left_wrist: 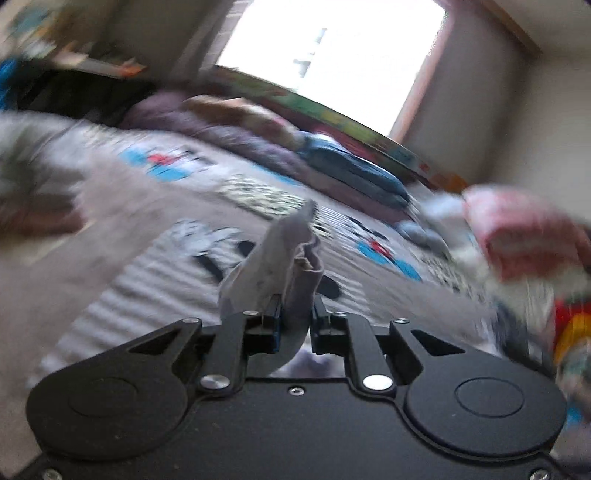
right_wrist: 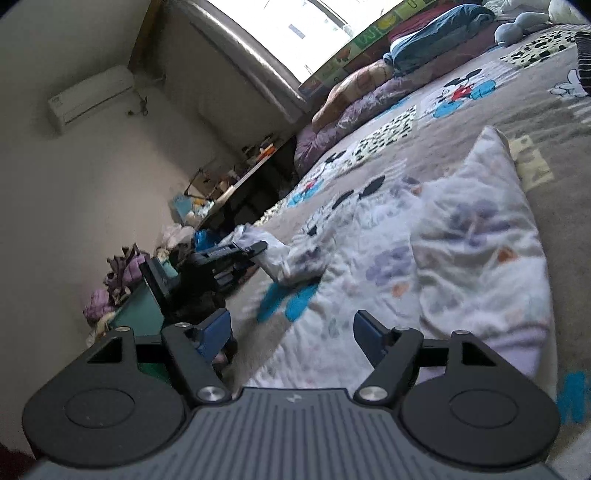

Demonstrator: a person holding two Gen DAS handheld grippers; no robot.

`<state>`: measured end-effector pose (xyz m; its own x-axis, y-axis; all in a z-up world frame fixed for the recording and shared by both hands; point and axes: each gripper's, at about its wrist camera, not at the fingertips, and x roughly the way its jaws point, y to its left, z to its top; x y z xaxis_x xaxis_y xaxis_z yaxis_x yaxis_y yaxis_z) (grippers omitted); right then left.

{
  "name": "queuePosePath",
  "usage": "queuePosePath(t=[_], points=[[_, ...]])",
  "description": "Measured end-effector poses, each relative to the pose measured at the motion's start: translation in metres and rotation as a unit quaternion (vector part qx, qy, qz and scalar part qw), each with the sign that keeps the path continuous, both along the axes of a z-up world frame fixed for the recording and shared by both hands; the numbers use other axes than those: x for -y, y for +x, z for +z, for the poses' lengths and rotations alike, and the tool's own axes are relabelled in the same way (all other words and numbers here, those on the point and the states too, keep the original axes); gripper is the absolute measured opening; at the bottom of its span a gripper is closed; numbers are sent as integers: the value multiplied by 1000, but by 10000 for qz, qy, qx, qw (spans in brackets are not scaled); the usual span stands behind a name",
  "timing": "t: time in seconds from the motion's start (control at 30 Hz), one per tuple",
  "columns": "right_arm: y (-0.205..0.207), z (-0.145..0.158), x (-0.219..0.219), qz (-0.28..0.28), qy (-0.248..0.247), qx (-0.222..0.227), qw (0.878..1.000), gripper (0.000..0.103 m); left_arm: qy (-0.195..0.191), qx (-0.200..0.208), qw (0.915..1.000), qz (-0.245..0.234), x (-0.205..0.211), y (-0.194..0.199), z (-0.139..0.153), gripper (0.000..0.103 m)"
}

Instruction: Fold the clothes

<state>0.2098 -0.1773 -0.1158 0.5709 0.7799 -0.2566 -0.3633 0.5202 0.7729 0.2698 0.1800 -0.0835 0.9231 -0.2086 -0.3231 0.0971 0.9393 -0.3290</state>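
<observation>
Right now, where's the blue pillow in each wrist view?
Left wrist: blue pillow sits right of centre, at the far edge of the bed under the window.
Right wrist: blue pillow is at the top right, beside the purple blanket.
Shared landmark: the bright window behind the bed.

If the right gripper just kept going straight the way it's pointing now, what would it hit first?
Probably the white floral-print garment spread on the grey cartoon-print bedspread. The open right gripper points low across it, fabric right ahead between the fingers. Depth is unclear, so the exact contact spot is uncertain.
</observation>
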Motion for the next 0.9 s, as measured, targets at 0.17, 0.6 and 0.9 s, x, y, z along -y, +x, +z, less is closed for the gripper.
queuePosePath(t=[0.17, 0.6, 0.9], points=[[26, 1, -10, -180, 314, -256, 9990, 74, 1148, 256, 9890, -891, 46, -7, -2, 11], [101, -16, -41, -751, 1022, -1016, 9867, 76, 2836, 587, 9422, -1687, 98, -19, -23, 11], [130, -27, -57, -679, 1014, -1171, 9856, 35, 2915, 751, 9356, -1844, 103, -24, -22, 13]])
